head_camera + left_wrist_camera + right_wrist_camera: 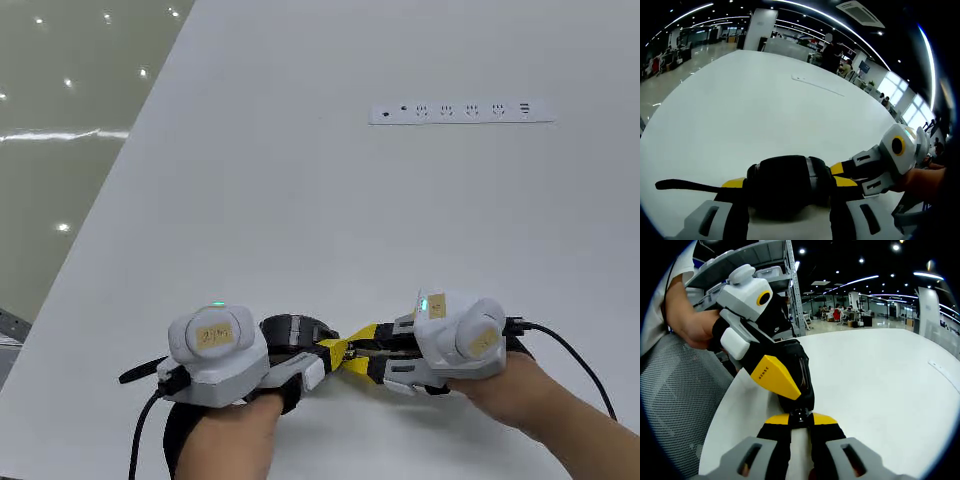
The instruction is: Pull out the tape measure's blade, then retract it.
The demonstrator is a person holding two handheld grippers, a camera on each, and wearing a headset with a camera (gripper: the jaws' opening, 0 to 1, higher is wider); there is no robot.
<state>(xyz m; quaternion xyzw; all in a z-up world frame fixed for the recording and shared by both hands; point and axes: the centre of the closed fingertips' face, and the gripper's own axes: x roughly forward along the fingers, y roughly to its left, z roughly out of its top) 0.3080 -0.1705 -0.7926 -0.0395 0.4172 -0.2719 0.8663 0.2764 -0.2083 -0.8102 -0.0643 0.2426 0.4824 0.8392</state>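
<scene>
Left gripper clamps tape measure near table edge.

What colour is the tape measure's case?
The tape measure is black; it shows best in the left gripper view.
</scene>
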